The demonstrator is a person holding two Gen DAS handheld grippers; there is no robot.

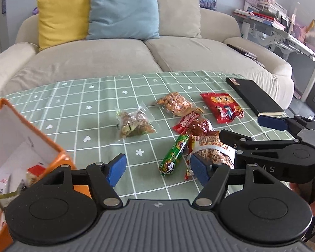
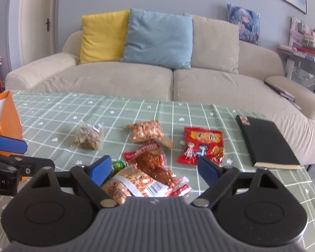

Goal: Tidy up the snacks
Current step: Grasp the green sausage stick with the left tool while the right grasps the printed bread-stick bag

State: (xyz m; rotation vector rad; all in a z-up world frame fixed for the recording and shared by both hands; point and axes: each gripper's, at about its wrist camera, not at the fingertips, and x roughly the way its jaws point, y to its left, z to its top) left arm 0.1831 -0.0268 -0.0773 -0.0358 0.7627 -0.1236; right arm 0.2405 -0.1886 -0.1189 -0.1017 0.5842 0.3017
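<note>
Orange cardboard walled the storage box (image 1: 58, 155), and only the left wrist view looked down into its white interior, where a few packets already lay at the bottom, blurred; the right wrist view caught just one outer corner of it at the far left. Both grippers stood spread wide and held nothing: the left gripper (image 1: 157, 168) hung over bare green checked tablecloth (image 1: 90, 96) just beside the box, with the green sausage stick (image 1: 174, 155) between its blue pads, while the right gripper (image 2: 154, 169) hovered over the near pile of snacks. That pile read best from the right wrist view: a beige printed cracker packet (image 2: 132, 185) nearest, touching a clear red-brown wrapped snack (image 2: 153, 166) behind it. Farther back, well apart from one another, lay a clear bag of mixed nuts (image 1: 134, 121), an orange bag of peanuts (image 1: 176, 103) and a red cartoon packet (image 1: 222, 107). A black notebook (image 2: 266, 142) rested at the table's right edge, near the beige sofa (image 2: 136, 82) with yellow, blue and beige cushions.
</note>
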